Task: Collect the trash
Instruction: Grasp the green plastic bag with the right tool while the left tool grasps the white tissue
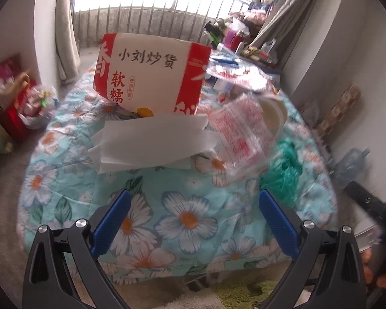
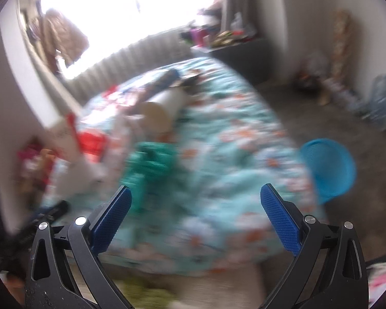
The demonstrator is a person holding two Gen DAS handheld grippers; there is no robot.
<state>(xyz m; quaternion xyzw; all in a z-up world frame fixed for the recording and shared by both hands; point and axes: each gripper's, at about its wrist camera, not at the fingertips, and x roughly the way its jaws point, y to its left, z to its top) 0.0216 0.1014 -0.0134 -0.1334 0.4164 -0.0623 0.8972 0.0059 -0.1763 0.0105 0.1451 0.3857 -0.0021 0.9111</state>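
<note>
With both tools spread wide and empty, the left tool (image 1: 194,206) faces a white tissue (image 1: 151,144), a red-and-white snack bag (image 1: 151,74) and a clear wrapper (image 1: 240,134) heaped on the floral-covered counter (image 1: 187,216), the tissue's near edge probably the easiest pinch, while the right tool (image 2: 195,203) hangs near a blue bin (image 2: 326,170).

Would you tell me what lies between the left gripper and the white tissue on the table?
Only bare floral tablecloth lies between the left gripper and the white tissue, as the left wrist view shows.
</note>
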